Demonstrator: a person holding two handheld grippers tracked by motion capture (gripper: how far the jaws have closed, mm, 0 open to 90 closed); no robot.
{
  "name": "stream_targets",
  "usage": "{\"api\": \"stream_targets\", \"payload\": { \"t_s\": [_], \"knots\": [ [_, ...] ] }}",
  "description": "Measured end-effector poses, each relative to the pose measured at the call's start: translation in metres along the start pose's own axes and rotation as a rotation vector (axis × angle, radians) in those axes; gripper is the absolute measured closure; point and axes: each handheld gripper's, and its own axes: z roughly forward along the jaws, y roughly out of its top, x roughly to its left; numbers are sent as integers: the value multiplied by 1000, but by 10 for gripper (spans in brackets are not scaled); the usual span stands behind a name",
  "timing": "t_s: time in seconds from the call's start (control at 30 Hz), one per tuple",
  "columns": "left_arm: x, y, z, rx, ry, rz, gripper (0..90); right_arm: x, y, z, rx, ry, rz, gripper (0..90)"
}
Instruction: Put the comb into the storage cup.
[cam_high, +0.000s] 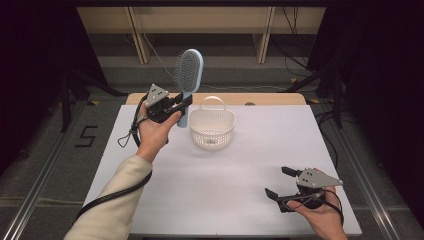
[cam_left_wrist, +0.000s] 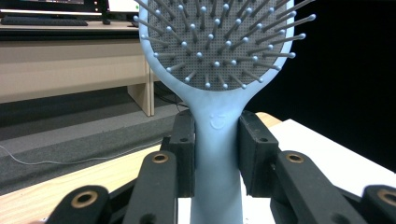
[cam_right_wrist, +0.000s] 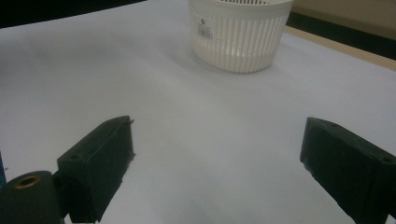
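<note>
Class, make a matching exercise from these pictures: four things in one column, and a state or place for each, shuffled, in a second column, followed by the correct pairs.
Things:
1. hairbrush
2. basket
3. left claw
4. right claw

States:
A. open, holding nothing, low over the white table
B. stands on the table, handle up
C. held upright by its light blue handle
D. shut on a handle

Pairs: 1-C, 2-B, 3-D, 4-A
</note>
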Motion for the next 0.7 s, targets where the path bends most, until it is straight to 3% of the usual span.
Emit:
{"api": "stream_targets", "payload": {
  "t_s": [0.7],
  "knots": [
    [-3, 4, 6, -6, -7, -3, 696, 0, 0, 0, -1, 4, 0, 104]
  ]
}}
